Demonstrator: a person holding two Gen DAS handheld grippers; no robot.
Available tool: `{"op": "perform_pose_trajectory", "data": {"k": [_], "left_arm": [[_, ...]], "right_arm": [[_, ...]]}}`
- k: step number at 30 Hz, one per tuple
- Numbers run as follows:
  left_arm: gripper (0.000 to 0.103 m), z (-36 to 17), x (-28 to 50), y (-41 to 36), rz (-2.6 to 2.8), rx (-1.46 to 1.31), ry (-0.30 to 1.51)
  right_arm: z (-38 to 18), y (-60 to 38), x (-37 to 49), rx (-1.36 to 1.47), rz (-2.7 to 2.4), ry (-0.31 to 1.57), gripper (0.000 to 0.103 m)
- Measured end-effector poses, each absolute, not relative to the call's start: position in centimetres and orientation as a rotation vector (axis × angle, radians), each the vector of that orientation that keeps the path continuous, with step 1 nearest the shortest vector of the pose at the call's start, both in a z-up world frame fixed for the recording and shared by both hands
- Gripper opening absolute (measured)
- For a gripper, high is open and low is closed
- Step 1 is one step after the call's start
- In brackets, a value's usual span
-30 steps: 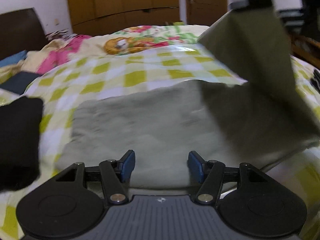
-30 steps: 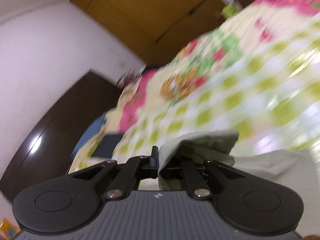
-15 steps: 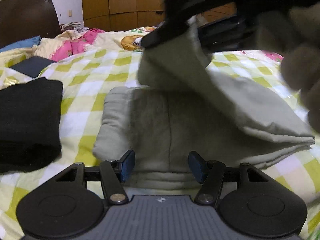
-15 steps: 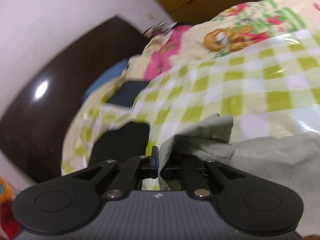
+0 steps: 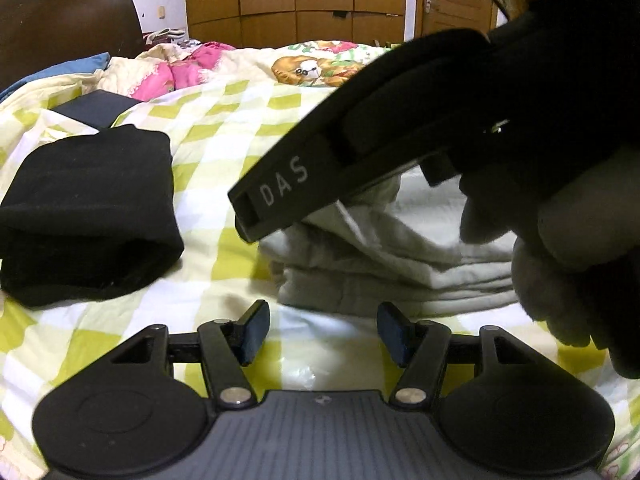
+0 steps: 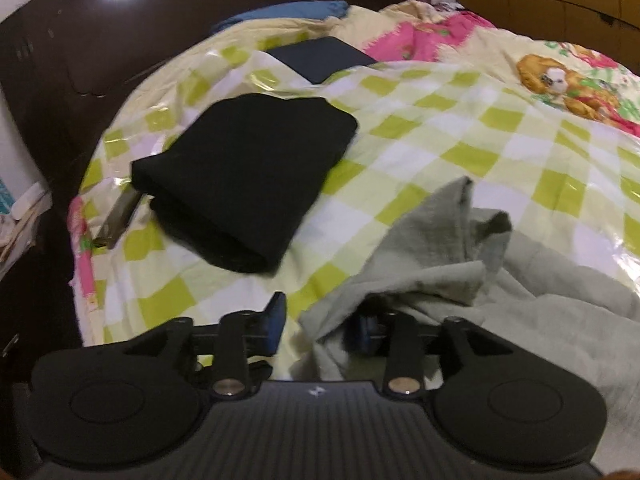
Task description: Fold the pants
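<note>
At the far left of the right wrist view a dark headboard [image 6: 80, 40] is seen, and beside it a bed is covered by a green-and-white checked sheet [image 6: 440, 128]. A folded black garment [image 6: 248, 176] is laid on the sheet, with a dark blue folded item [image 6: 320, 58] further back near a pink floral quilt [image 6: 420, 40]. To the right of the black garment, the grey pants [image 6: 460, 264] are heaped on the sheet in loose folds. The right gripper [image 6: 320, 326] is seen with its jaws opening: the left pad stands clear over the sheet, while the right pad is draped and partly hidden by a flap of the pants, so cloth lies between the jaws but is not pinched. In the left wrist view, the black garment [image 5: 92, 208] is again found at the left, and the pants [image 5: 392, 264] are seen right of centre as a stack of folded layers on the checked sheet [image 5: 224, 128]. The left gripper [image 5: 322, 334] is held open just in front of the near edge of the pants, with nothing between its pads. The upper right is filled by the dark body of the right gripper [image 5: 304, 180], marked "DAS", lowered onto the top of the stack and held by a gloved hand [image 5: 568, 248]. A wooden wardrobe [image 5: 300, 0] is seen behind the bed.
</note>
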State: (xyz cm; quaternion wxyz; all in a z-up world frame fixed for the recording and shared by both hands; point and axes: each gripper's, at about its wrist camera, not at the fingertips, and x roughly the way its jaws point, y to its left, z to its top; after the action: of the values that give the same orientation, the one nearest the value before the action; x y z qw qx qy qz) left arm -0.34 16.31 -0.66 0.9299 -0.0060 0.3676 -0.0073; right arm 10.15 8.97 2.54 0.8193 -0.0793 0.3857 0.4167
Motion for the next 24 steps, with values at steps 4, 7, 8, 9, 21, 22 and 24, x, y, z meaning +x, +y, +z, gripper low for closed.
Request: {"op": "perform_pose_trajectory", "data": {"k": [4, 7, 8, 9, 21, 22, 24], "left_arm": [[0.073, -0.2, -0.7, 16.5, 0.001, -0.007, 0.749], [0.073, 0.0, -0.5, 16.3, 0.008, 0.008, 0.757], [0.073, 0.0, -0.4, 16.3, 0.011, 0.017, 0.759], [0.073, 0.1, -0.4, 16.2, 0.011, 0.025, 0.763], [0.073, -0.4, -2.2, 16.6, 0.032, 0.058, 0.81], [0.073, -0.4, -2.4, 16.6, 0.035, 0.06, 0.81], [0.073, -0.3, -2.7, 17.0, 0.034, 0.032, 0.81]], "right_arm": [[2.7, 9.4, 10.6, -0.121, 0.857, 0.795, 0.039], [2.7, 9.7, 11.6, -0.08, 0.83, 0.785, 0.042], [2.8, 9.8, 11.8, -0.067, 0.833, 0.783, 0.043], [2.8, 10.0, 11.9, -0.078, 0.835, 0.781, 0.046], [2.7, 12.2, 6.1, -0.664, 0.949, 0.499, 0.047], [2.6, 12.3, 5.9, -0.692, 0.949, 0.49, 0.047], [2.6, 12.3, 5.8, -0.722, 0.943, 0.483, 0.049]]}}
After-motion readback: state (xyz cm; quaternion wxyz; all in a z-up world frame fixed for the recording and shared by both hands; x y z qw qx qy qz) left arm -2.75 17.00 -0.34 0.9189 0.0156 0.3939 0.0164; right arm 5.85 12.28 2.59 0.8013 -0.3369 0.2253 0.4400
